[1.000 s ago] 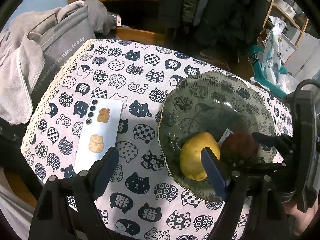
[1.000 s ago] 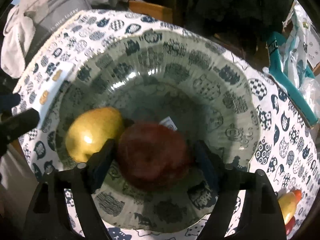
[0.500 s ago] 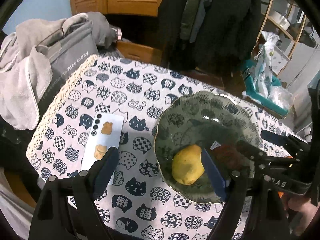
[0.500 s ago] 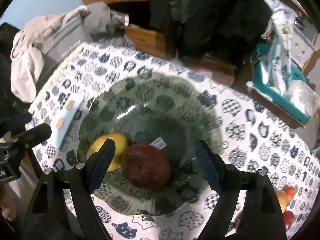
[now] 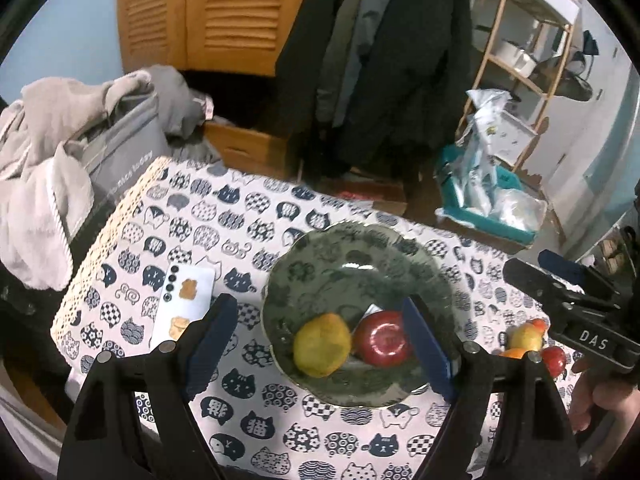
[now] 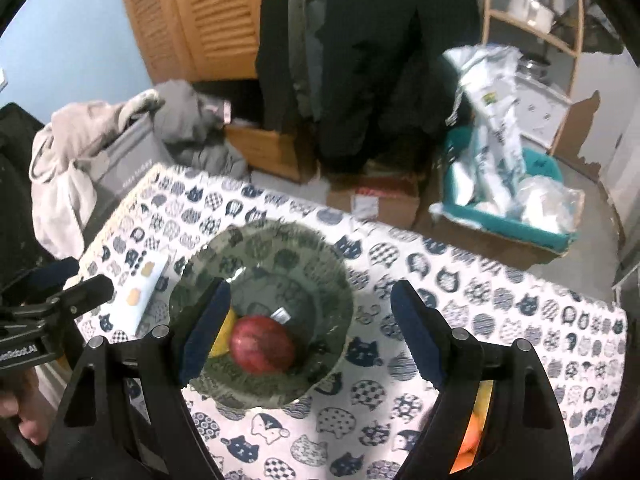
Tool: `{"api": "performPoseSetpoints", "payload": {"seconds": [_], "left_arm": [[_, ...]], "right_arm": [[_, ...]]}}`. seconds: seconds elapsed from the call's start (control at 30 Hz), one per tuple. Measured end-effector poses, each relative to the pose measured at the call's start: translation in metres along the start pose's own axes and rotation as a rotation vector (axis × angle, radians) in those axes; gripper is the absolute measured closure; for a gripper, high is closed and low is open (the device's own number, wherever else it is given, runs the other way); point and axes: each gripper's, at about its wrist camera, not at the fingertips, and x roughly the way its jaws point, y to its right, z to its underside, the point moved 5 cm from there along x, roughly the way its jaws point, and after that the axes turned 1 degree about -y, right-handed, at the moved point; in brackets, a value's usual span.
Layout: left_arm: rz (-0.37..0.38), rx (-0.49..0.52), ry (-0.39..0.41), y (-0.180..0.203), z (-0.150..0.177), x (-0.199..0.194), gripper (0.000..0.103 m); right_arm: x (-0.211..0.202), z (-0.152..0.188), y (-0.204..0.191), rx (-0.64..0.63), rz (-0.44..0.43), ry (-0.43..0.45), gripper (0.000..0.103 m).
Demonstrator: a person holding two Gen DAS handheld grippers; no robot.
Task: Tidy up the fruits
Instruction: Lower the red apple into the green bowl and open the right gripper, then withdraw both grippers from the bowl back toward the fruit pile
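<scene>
A green patterned bowl (image 5: 352, 232) (image 6: 280, 228) stands on the cat-print tablecloth. In it lie a yellow fruit (image 5: 322, 344) (image 6: 224, 340) and a red apple (image 5: 382, 338) (image 6: 262, 344), side by side. My left gripper (image 5: 318, 302) (image 6: 80, 276) hangs open high above the bowl's near left side, holding nothing. My right gripper (image 6: 310, 288) (image 5: 528, 264) is also open and empty, raised above the bowl's right half. Three small loose fruits (image 5: 526, 334) lie on the cloth right of the bowl; an orange one (image 6: 474, 428) shows behind my right finger.
A white phone (image 5: 184, 308) (image 6: 148, 284) lies left of the bowl. A grey bag with clothes (image 5: 100, 152) sits past the table's left edge. Behind the table are cardboard boxes, hanging dark coats, a teal bin (image 5: 488, 224) and a wooden shelf.
Both grippers have risen and pulled back from the bowl. The red apple, earlier between the right fingers, now lies far below them in the bowl. Loose fruits at the right came into view.
</scene>
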Motion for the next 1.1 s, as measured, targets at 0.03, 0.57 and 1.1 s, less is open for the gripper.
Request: {"api": "performPoseSetpoints", "payload": {"seconds": [0.03, 0.57, 1.1], "left_arm": [[0.004, 0.008, 0.01, 0.004, -0.001, -0.004, 0.018], [0.04, 0.092, 0.087, 0.046, -0.006, -0.042, 0.015], [0.095, 0.202, 0.114, 0.114, -0.002, -0.057, 0.005]], "right_arm": [[-0.006, -0.001, 0.002, 0.0, 0.004, 0.012, 0.02], [-0.103, 0.006, 0.044, 0.046, 0.042, 0.171, 0.02], [-0.164, 0.041, 0.12, 0.096, 0.205, 0.252, 0.02]]}}
